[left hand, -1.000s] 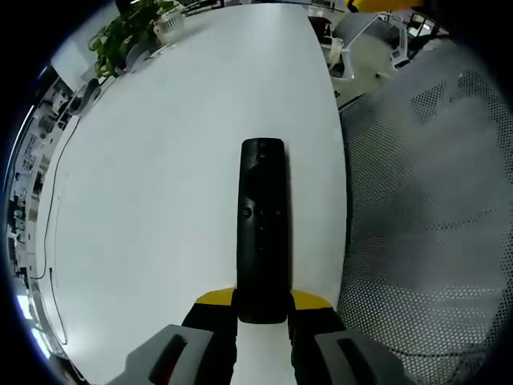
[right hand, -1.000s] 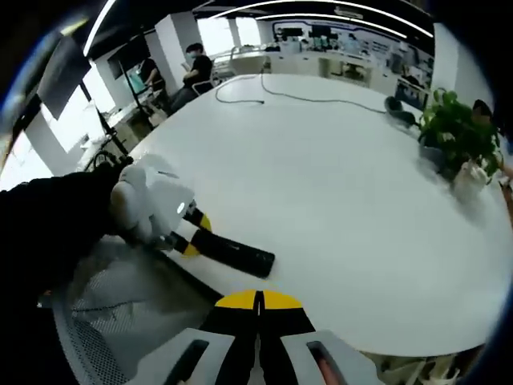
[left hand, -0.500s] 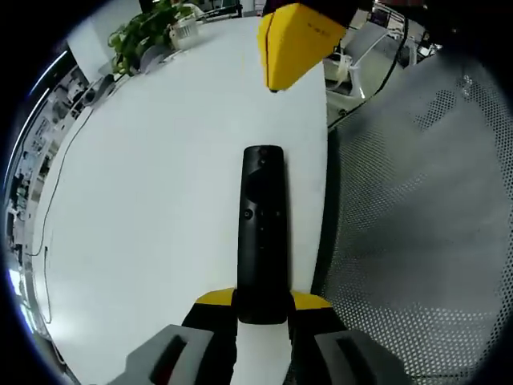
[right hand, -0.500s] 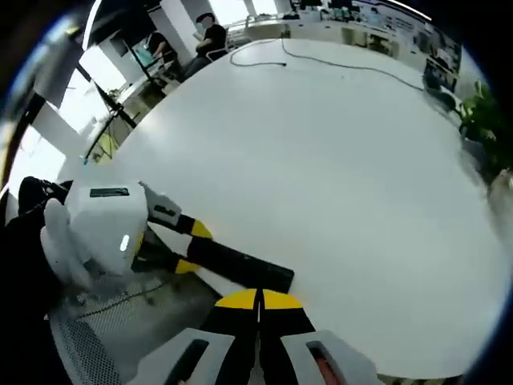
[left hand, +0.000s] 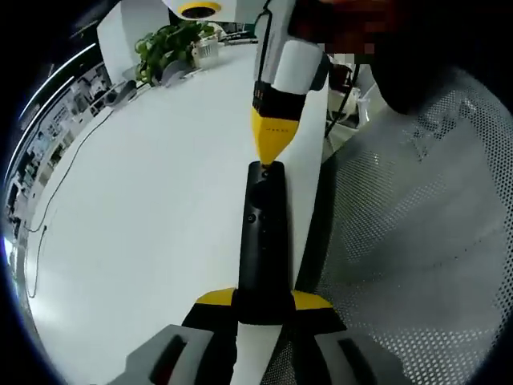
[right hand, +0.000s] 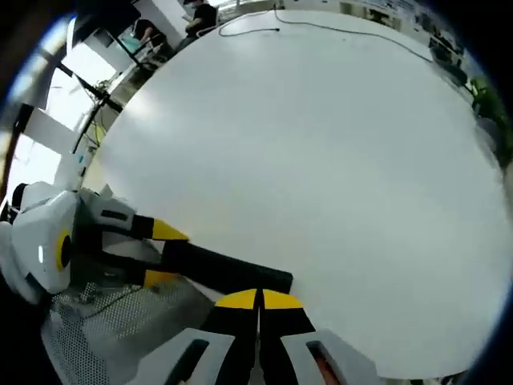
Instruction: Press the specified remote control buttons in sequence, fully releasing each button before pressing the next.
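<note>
A long black remote control (left hand: 263, 241) is held at its near end between the yellow jaws of my left gripper (left hand: 263, 300), above the white table's edge. My right gripper (left hand: 270, 148) comes down from the top of the left gripper view, its yellow tips shut together and touching the remote's far end near the top button. In the right gripper view the remote (right hand: 228, 269) lies just beyond my shut right gripper (right hand: 258, 299), with the left gripper (right hand: 156, 255) clamped on it from the left.
The big white oval table (right hand: 321, 160) spreads ahead. A potted plant (left hand: 172, 44) stands at its far end and a cable (left hand: 56, 200) trails over it. A mesh chair (left hand: 417, 241) sits to the right of the remote.
My right gripper has come down and in, from well above the remote to touching its far end. The left gripper keeps its hold while the views tilt.
</note>
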`<action>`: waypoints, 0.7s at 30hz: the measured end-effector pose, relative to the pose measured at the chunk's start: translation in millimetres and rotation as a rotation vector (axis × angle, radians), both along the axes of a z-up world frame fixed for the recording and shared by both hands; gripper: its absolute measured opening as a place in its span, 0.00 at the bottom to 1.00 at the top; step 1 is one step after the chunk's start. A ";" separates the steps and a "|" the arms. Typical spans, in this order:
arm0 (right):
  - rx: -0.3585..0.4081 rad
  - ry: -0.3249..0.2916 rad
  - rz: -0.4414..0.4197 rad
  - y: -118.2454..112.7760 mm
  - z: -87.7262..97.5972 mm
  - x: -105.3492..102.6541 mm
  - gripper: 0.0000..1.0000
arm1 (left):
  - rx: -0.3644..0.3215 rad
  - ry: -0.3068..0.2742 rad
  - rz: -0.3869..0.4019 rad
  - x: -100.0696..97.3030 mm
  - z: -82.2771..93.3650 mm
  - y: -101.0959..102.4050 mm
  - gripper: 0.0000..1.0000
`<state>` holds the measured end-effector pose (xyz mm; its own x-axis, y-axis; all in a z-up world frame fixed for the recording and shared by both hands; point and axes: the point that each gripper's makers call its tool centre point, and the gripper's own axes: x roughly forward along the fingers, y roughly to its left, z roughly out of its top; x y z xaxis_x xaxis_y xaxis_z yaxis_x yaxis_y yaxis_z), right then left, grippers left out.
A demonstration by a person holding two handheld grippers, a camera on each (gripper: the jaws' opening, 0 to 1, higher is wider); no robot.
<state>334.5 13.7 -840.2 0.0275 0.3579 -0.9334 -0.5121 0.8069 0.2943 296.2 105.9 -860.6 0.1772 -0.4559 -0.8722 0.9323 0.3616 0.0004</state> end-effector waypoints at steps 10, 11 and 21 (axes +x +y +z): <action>0.053 0.043 -0.111 -1.7 -11.2 1.8 0.00 | -0.008 -0.004 0.009 0.3 0.7 -3.3 0.23; 0.053 0.043 -0.117 -2.0 -12.6 1.1 0.00 | -0.008 -0.004 0.011 -0.1 0.8 -3.7 0.23; 0.142 0.089 -0.220 -6.2 -10.6 3.1 0.00 | -0.019 -0.003 0.019 -0.2 0.9 -3.6 0.24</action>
